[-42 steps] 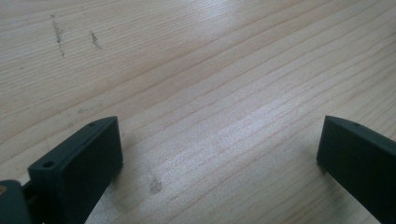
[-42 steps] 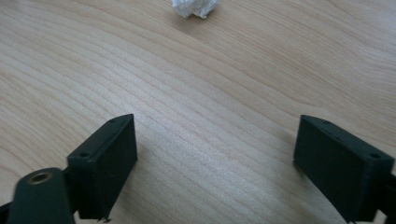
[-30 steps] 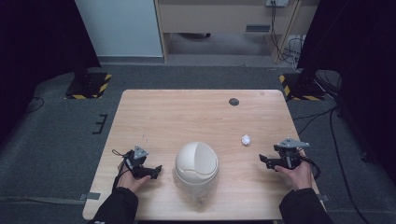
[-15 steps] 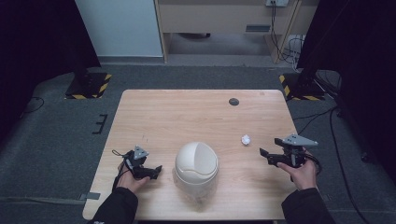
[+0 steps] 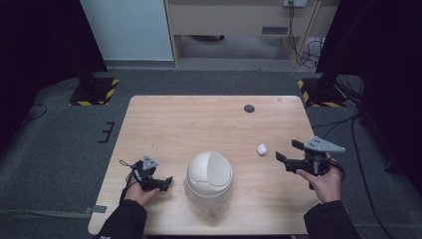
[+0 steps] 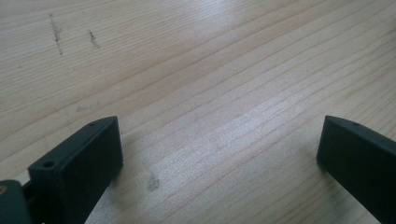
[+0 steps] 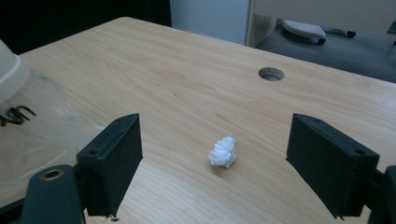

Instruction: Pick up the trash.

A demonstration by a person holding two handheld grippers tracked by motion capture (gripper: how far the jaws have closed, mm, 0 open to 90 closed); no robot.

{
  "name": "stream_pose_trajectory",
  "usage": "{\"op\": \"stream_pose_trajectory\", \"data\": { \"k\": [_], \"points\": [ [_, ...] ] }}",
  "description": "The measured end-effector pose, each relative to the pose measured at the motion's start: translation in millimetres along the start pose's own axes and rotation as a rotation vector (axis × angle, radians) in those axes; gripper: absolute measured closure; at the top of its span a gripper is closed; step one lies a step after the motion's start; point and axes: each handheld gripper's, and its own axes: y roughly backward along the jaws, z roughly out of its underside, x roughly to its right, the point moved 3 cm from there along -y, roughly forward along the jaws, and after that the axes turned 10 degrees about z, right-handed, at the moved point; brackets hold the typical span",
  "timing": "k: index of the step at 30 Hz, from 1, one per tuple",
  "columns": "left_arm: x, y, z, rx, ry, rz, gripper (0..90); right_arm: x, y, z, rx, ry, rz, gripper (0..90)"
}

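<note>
Tabletop [image 5: 199,124]: light wood, bare over most of its top, with a small round hole [image 5: 249,108] near the far edge, a bit right of centre.

White dome thing [image 5: 209,172]: sits near the front edge, about in the middle. Looks like a swing-lid bin top on a clear body, and you can see the wood through the lower part. In the right gripper view its white rim and clear wall [image 7: 18,93] peek in at the left edge.

Paper wad [image 5: 262,148]: small crumpled white ball lying loose on the wood, right of the dome and well apart from it. Nothing is touching it.

Left gripper [image 5: 158,183]: held in the person's left hand [image 5: 137,191] at the front-left of the tabletop, just beside the dome on its left, pointing towards it. Jaws are wide apart, and the left gripper view has plain wood grain between them, with the camera really close to the surface.

Right gripper [image 5: 287,151]: in the right hand [image 5: 321,181] over at the right side, looks lifted off the tabletop, pointed left towards the wad. Jaws spread wide with nothing between them being held. In the right gripper view the wad [image 7: 222,152] sits on the wood ahead, lined up with the gap between the two black jaws, and the hole [image 7: 271,73] is farther back.

Floor [image 5: 59,149]: grey carpet all round the table.
</note>
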Motion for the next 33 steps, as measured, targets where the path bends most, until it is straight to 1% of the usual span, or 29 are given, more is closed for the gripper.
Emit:
{"op": "stream_pose_trajectory", "data": {
  "k": [1,3,6,8,13,14,16,17,20,22,26,30,33],
  "points": [
    [0.0,0.0,0.0,0.0,0.0,0.0,0.0,-2.9,2.4,-4.4,0.01,0.001,-0.011,18.5],
    [0.0,0.0,0.0,0.0,0.0,0.0,0.0,-4.4,4.2,-7.9,0.021,0.009,-0.014,18.5],
    [0.0,0.0,0.0,0.0,0.0,0.0,0.0,-6.8,6.3,-12.1,0.033,0.006,-0.022,18.5],
    [0.0,0.0,0.0,0.0,0.0,0.0,0.0,-10.2,9.0,-18.1,0.045,0.019,-0.031,18.5],
    [0.0,0.0,0.0,0.0,0.0,0.0,0.0,-15.2,12.4,-24.8,0.064,0.022,-0.044,18.5],
    [0.0,0.0,0.0,0.0,0.0,0.0,0.0,-18.4,14.5,-29.2,0.072,0.033,-0.051,18.5],
    [0.0,0.0,0.0,0.0,0.0,0.0,0.0,-19.3,15.4,-30.7,0.076,0.037,-0.054,18.5],
    [0.0,0.0,0.0,0.0,0.0,0.0,0.0,-21.0,16.8,-33.3,0.084,0.033,-0.062,18.5],
    [0.0,0.0,0.0,0.0,0.0,0.0,0.0,-26.3,20.2,-40.4,0.099,0.046,-0.076,18.5],
    [0.0,0.0,0.0,0.0,0.0,0.0,0.0,-27.8,20.8,-41.9,0.104,0.045,-0.083,18.5],
    [0.0,0.0,0.0,0.0,0.0,0.0,0.0,-34.6,21.4,-47.0,0.104,0.064,-0.1,18.4],
    [0.0,0.0,0.0,0.0,0.0,0.0,0.0,-38.1,21.5,-50.2,0.109,0.064,-0.114,18.3],
    [0.0,0.0,0.0,0.0,0.0,0.0,0.0,-41.5,20.5,-53.2,0.112,0.075,-0.122,18.1]
  ]
}}
